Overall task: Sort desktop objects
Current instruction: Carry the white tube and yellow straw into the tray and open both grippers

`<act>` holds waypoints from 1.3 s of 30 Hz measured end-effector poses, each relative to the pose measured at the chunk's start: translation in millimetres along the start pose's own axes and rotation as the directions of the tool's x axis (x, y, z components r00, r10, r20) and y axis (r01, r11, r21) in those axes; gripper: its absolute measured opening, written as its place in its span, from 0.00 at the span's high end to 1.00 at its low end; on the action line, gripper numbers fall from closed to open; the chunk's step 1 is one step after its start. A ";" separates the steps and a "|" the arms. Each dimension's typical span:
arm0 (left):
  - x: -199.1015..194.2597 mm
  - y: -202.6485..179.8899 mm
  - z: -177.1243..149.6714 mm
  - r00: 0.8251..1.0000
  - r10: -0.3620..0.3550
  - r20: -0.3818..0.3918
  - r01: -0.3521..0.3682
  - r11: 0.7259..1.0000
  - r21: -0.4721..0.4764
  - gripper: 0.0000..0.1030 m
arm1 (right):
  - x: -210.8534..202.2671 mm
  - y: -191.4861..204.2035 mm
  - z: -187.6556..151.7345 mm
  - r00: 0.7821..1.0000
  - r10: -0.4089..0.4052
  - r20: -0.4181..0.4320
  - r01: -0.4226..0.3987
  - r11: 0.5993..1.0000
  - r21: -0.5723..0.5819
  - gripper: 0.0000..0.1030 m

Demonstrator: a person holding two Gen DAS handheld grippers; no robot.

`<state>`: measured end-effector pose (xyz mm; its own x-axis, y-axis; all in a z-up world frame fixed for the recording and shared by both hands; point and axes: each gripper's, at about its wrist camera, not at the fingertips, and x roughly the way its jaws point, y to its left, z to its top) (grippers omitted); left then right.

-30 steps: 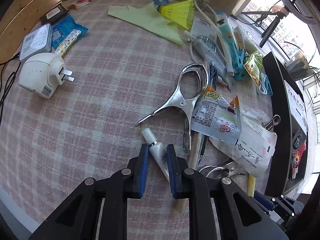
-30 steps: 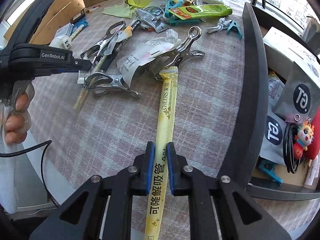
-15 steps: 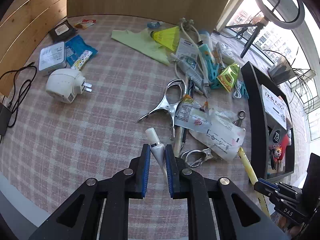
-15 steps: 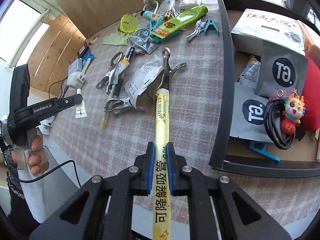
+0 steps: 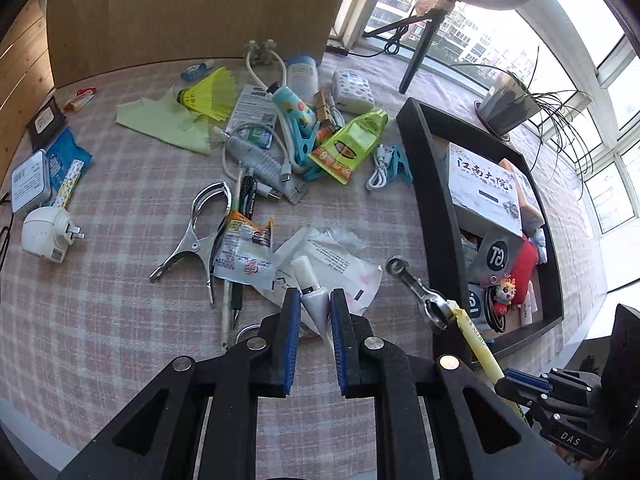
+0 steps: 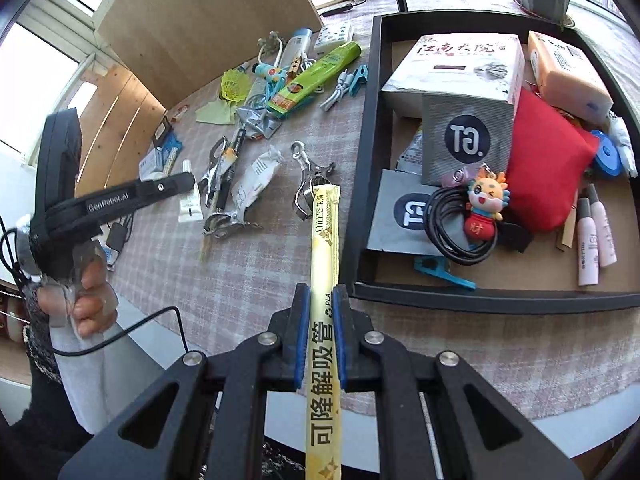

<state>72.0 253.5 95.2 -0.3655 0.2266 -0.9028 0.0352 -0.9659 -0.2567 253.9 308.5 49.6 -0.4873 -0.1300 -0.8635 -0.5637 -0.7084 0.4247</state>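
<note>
Both hands have risen off the counter since the earlier frames, each carrying its pick, so the clutter now sits farther below.

From the left wrist, the left tongs [image 5: 314, 312] are narrowed on a small white tube [image 5: 310, 286], cap pointing forward and away, over a crumpled paper packet [image 5: 340, 268]. The black tray [image 5: 426, 184] lies to the right, its long side running away from the camera. The tube's tail is hidden between the pads.

From the right wrist, the right tongs [image 6: 321, 312] clamp a long yellow straw sleeve [image 6: 325, 264] whose axis runs straight ahead, its far tip over a metal clip [image 6: 310, 184]. That tray [image 6: 362, 168] sits just right of the sleeve, so the right hand looks nearer to it. The sleeve's near end is cut off by the frame, and the tray's right edge is too.
</note>
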 end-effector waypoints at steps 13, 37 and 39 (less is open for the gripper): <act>20.7 -52.0 4.3 0.997 -0.049 -0.059 0.054 0.994 0.091 0.86 | -32.3 -33.6 -11.6 0.999 0.009 0.053 -0.013 0.998 0.065 0.89; 45.5 -278.3 56.3 0.980 -0.174 -0.093 0.197 0.899 0.391 0.86 | -133.2 -179.5 107.6 0.910 -0.300 0.285 0.226 0.937 0.267 0.89; 45.8 -286.6 60.8 0.979 -0.180 -0.095 0.203 0.896 0.396 0.86 | -131.8 -183.9 114.6 0.910 -0.306 0.281 0.232 0.936 0.266 0.88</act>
<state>-11.4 533.0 148.4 -0.2756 0.4078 -0.8705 -0.4109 -0.8686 -0.2768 345.4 535.5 116.5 -0.4584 0.2933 -0.8390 -0.8179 -0.5086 0.2691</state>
